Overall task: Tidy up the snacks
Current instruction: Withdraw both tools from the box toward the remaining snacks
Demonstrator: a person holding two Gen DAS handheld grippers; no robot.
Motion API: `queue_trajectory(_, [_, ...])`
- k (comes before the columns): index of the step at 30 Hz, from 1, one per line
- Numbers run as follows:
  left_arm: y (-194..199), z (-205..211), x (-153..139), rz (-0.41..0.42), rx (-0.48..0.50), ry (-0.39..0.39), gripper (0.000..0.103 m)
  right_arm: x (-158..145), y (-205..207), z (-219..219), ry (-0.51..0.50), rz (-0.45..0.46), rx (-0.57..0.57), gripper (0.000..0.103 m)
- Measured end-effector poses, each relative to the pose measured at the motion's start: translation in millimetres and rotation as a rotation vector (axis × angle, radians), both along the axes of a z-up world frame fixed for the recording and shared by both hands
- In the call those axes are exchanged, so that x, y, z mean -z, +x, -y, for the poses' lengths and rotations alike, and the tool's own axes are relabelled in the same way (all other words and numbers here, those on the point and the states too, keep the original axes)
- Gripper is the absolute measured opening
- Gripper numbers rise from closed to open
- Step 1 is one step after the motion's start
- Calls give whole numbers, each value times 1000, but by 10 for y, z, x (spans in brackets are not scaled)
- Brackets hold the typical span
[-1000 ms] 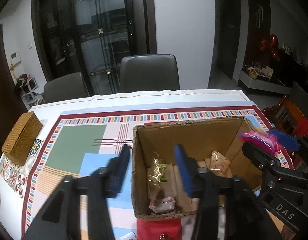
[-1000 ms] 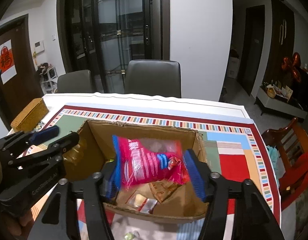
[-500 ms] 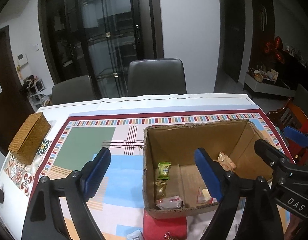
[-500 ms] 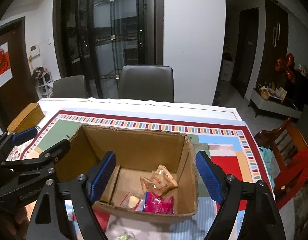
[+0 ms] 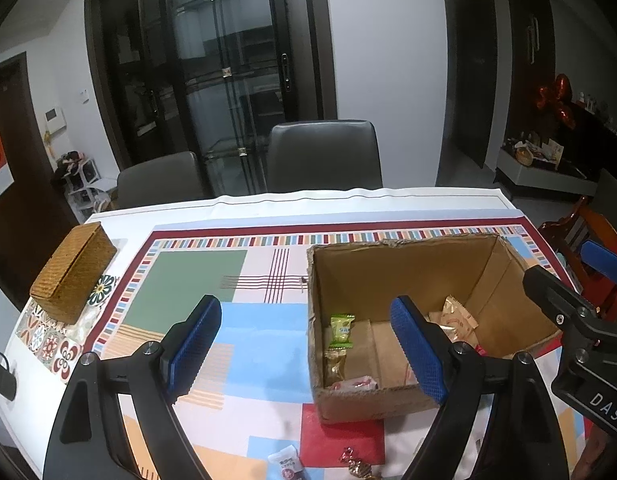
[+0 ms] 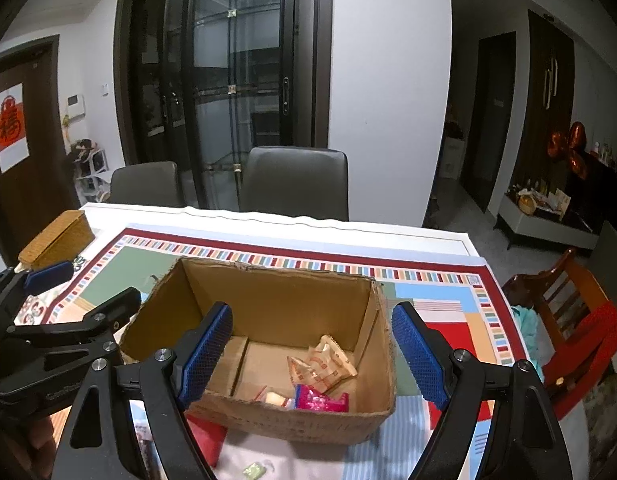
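An open cardboard box stands on the patterned tablecloth. It holds several snacks: a green packet, a gold candy, orange-white packets and a pink bag. My left gripper is open and empty, above the box's left wall. My right gripper is open and empty, over the box. Loose snacks lie on the cloth in front of the box: a white packet, a red-gold candy and a small green one.
A woven wicker box sits at the table's left edge. Two dark chairs stand behind the table. A wooden chair stands to the right. The right gripper shows at the right of the left wrist view.
My right gripper opened and dropped the pink bag into the box. My left gripper opened wide. Both grippers have pulled back and up from the box.
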State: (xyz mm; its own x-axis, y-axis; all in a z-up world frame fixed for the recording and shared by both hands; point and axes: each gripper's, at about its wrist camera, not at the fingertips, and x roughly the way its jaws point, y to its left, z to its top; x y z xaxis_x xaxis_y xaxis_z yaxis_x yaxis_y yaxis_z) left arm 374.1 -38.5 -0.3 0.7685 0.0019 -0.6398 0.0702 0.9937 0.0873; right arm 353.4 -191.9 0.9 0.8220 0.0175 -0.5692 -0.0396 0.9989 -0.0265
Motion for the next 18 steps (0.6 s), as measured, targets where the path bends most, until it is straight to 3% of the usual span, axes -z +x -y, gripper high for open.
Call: queue_trajectory(18, [-376, -147, 120, 5, -48, 23, 87, 110, -255, -88, 20, 0, -12, 83])
